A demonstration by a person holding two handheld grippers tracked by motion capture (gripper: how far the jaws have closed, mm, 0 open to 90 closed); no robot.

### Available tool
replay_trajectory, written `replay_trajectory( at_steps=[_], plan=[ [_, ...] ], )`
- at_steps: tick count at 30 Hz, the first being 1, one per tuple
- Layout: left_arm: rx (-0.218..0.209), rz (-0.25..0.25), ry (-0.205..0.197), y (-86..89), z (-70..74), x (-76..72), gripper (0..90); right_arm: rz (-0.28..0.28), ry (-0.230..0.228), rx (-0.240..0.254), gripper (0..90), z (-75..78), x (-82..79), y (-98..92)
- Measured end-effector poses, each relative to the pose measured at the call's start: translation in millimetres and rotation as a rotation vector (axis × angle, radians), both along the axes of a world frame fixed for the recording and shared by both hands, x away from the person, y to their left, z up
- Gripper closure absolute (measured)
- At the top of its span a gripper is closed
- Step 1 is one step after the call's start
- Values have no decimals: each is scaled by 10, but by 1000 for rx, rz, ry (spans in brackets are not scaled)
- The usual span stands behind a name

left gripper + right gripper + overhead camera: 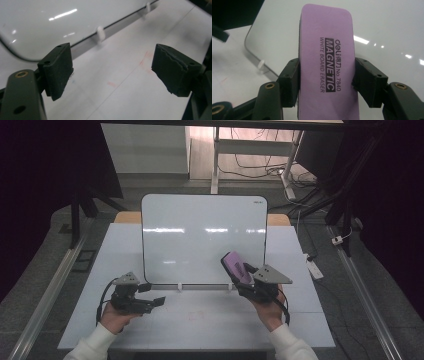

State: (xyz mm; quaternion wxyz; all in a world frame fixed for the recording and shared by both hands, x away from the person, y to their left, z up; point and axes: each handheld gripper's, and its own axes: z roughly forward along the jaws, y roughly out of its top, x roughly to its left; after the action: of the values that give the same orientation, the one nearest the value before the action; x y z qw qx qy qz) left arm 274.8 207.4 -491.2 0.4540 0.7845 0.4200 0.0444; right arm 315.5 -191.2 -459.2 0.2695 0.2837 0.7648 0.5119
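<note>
White table (pixel 200 320) bears one whiteboard (pixel 200 235); right claw (pixel 243 276) grips one purple eraser (pixel 236 266), left claw (pixel 150 295) gapes empty.

Lab, dark curtains (pixel 45 180), floor cables (pixel 260 167)

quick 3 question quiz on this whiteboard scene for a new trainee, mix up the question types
1. True or false: the right gripper is shut on the purple eraser.
2. Multiple choice: what lies between the pads of the left gripper? A) a marker B) nothing C) the eraser
3. Short answer: what large thing stands propped at the back of the table, behind both grippers?

Key
1. True; its pads press on the eraser's two long sides.
2. B; the pads stand wide apart over bare table.
3. The whiteboard, held upright in small white clips.
</note>
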Motion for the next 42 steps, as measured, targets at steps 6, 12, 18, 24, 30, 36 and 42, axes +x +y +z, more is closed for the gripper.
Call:
replay_trajectory(
  at_steps=[6,12,18,24,30,36,42],
  plan=[
    [8,-25,-32,-211,153,68,197,24,2,-29,398,-76,-57,21],
    [-9,-57,-36,-385,269,129,203,47,-19,-47,398,-82,-112,49],
    [-42,-76,-32,-514,375,254,225,72,-33,-59,397,-95,-145,83],
    [-53,-102,-28,-658,438,353,237,95,-30,-71,397,-135,-151,122],
    [-75,-128,-17,-771,459,440,245,102,-22,-79,398,-164,-155,142],
    [-90,-148,-4,-876,474,528,258,112,-29,-95,397,-169,-175,168],
    [-88,-157,11,-954,468,597,271,127,-40,-105,397,-186,-186,181]
  ],
)
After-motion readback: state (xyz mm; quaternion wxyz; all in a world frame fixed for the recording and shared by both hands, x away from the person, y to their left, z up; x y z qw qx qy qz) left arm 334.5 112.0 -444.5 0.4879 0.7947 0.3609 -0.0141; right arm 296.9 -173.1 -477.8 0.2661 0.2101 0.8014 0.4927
